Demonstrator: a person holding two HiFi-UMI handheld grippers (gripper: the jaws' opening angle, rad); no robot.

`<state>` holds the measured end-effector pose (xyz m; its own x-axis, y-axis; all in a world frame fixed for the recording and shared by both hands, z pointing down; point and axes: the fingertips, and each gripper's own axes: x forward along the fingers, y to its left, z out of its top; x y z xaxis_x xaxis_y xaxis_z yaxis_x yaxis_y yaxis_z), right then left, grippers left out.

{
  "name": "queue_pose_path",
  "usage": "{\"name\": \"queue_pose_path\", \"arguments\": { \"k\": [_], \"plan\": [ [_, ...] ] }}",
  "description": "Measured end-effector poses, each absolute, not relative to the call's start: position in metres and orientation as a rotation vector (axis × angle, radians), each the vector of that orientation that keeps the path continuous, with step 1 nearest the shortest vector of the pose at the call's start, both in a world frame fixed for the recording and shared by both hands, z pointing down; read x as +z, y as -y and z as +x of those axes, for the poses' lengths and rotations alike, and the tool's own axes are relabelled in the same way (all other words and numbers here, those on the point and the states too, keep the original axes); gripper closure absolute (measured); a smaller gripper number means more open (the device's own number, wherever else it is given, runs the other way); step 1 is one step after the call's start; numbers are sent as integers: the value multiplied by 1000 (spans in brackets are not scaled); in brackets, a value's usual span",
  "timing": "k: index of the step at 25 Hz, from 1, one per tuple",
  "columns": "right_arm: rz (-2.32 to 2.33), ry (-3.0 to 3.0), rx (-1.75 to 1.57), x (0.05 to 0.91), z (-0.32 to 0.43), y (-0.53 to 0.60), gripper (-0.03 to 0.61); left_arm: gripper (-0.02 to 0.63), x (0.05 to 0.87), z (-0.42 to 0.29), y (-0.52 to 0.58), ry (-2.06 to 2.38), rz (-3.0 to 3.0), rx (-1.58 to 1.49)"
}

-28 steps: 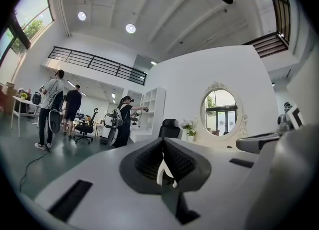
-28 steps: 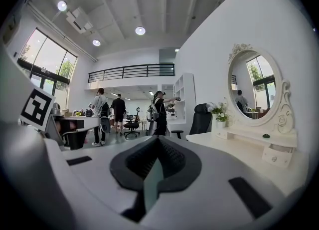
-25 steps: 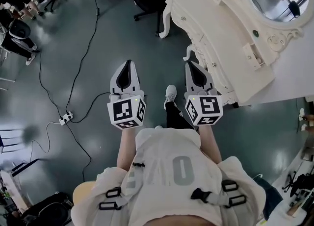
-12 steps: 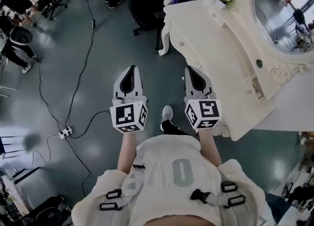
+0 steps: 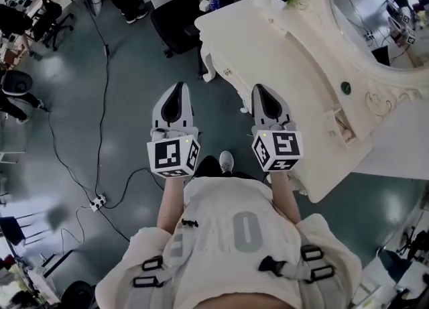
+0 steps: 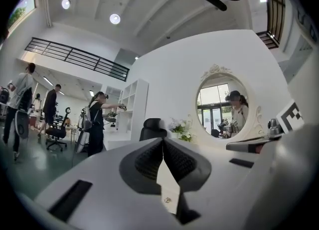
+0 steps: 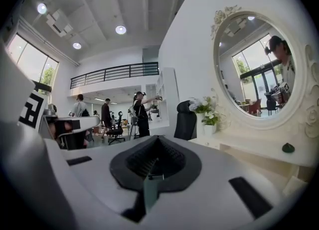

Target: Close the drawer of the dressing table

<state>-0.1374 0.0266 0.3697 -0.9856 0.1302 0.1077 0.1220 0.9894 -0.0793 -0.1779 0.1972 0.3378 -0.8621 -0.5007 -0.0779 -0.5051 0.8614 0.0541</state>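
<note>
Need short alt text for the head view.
Seen from above, a person holds the left gripper and right gripper out in front, both shut and empty, beside a white dressing table with a round mirror. A black office chair stands beyond.

- An open-plan office hall is shown, marked by a black swivel chair (image 5: 175,23).
- A cable (image 5: 107,53) and a power strip (image 5: 98,202) are seen on the floor (image 5: 141,80).
- A railed mezzanine (image 7: 114,73) is set under a high ceiling (image 7: 99,4).

The head view looks steeply down, each gripper view level along its jaws; all share the mirror (image 5: 375,13) of the dressing table (image 5: 281,66).
</note>
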Motion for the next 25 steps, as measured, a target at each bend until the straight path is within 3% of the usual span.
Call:
{"name": "queue_pose_path", "arguments": {
  "k": [13, 25],
  "plan": [
    [728, 2967, 140, 363, -67, 136, 569, 594, 334, -190, 22, -2611, -1641, 123],
    [1476, 2732, 120, 347, 10, 187, 569, 594, 316, -161, 142, -2147, -2183, 150]
  ]
}}
